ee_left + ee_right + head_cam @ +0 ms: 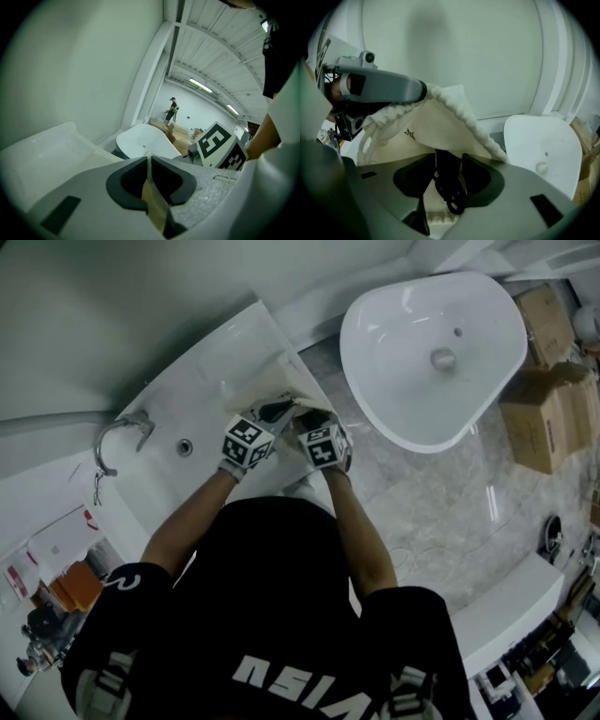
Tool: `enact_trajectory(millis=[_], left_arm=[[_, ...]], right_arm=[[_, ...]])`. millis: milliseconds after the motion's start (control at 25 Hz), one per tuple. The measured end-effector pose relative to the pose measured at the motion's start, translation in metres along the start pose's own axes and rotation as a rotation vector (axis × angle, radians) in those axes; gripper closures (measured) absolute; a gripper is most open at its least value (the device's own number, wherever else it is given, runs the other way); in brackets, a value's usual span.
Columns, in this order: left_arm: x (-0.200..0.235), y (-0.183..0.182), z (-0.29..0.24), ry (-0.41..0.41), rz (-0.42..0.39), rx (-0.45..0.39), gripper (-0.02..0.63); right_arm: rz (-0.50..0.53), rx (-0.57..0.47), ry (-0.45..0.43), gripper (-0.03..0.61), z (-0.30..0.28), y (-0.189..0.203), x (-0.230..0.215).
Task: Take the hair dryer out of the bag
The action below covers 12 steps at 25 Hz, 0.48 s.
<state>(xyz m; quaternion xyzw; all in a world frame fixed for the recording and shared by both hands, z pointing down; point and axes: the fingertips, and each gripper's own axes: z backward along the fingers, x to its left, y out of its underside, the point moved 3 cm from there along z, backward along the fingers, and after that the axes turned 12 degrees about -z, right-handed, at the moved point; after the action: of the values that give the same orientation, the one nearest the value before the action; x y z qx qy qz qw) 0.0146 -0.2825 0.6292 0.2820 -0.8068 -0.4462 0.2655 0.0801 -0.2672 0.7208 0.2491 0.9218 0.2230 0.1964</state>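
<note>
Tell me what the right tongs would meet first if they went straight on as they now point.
Most likely the black hair dryer inside the open bag: it already stands between the right tongs. Whether they press it is unclear.

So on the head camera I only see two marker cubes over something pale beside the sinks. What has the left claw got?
Observer: The left gripper is shut on the edge of a cream cloth drawstring bag.
Operator: And the right claw?
Observer: The right gripper points into the bag's mouth. A black thing with a looped cord, likely the hair dryer, fills the gap between its jaws. Whether they squeeze it I cannot tell.
Operator: Is anyone else about?
Observer: Yes, the left gripper view shows a person standing far off by brown boxes.
</note>
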Motion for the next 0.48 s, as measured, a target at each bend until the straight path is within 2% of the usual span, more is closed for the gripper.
enact_trajectory(millis=[160, 280, 480], left_arm=[[0.004, 0.0, 0.0, -0.001, 0.029, -0.016, 0.588], [0.003, 0.0, 0.0, 0.007, 0.018, -0.021, 0.588], [0.004, 0.002, 0.001, 0.02, 0.02, -0.033, 0.588]], right_arm=[[0.015, 0.064, 0.011, 0.394, -0.001, 0.01, 0.003], [0.021, 0.089, 0.02, 0.383, -0.008, 0.01, 0.001], [0.025, 0.093, 0.019, 0.356, -0.02, 0.01, 0.002]])
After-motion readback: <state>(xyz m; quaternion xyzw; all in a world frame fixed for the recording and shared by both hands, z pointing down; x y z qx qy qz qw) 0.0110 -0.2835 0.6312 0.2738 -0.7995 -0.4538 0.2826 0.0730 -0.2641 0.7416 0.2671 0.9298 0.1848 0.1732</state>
